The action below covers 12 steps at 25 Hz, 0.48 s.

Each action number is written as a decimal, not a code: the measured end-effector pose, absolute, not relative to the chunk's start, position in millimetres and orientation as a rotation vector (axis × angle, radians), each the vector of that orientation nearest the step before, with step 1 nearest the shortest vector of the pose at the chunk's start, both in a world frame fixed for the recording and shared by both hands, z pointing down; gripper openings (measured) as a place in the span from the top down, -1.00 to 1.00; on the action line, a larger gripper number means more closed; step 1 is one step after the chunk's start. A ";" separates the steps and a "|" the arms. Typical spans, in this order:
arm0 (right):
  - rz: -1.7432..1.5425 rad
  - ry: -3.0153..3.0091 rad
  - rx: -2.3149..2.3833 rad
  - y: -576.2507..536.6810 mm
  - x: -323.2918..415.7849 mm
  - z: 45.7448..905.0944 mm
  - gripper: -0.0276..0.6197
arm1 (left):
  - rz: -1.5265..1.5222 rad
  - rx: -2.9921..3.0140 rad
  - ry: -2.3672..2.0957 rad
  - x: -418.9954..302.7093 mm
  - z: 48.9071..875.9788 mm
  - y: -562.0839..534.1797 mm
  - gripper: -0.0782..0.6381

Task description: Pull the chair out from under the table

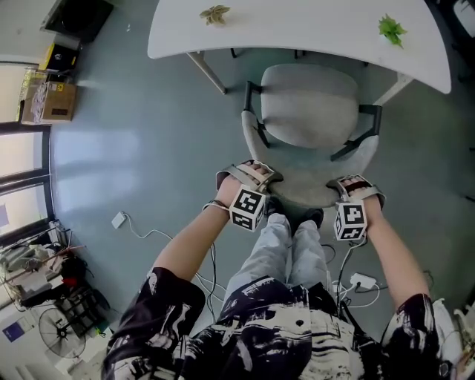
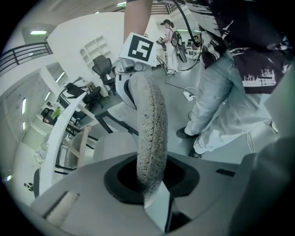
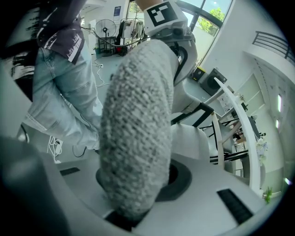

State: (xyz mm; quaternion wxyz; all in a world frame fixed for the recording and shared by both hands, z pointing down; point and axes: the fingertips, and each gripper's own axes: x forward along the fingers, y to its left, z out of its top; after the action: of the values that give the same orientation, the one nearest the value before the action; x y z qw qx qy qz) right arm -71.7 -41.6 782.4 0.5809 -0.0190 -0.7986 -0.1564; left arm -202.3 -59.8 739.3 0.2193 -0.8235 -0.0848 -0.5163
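One chair (image 1: 308,104) sits with its seat front tucked under the white worktop (image 1: 297,30), its backrest (image 2: 150,129) toward the person. Left tongs (image 1: 250,176) and right tongs (image 1: 358,187) each clamp the backrest's padded top edge. An uneven pull could swing an armrest (image 1: 249,104) into a worktop leg (image 1: 208,71), and the shoes (image 1: 312,217) just behind may block the chair. Its base is hidden beneath the seat.

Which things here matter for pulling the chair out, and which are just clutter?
Job: chair, table, left gripper, right gripper, both clamped on the backrest.
Lying about: green leaf, brown leaf, box, power strip, fan.
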 end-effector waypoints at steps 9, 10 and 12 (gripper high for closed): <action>-0.364 -1.862 -0.032 46.1 -75.0 784.4 0.67 | -1.438 -2.285 -0.249 -204.9 739.9 28.0 0.56; -0.363 -1.862 -0.033 55.3 -75.7 784.7 0.67 | -1.441 -2.284 -0.253 -205.5 739.8 36.9 0.56; -0.370 -1.856 -0.032 71.9 -77.2 784.9 0.67 | -1.448 -2.283 -0.256 -207.7 740.6 53.8 0.56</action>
State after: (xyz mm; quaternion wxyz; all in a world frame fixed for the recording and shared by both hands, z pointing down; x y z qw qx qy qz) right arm -77.2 71.9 784.9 0.5847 -0.0137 -0.7955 -0.1584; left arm -207.7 53.8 740.6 0.2117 -0.8217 -0.0921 -0.5211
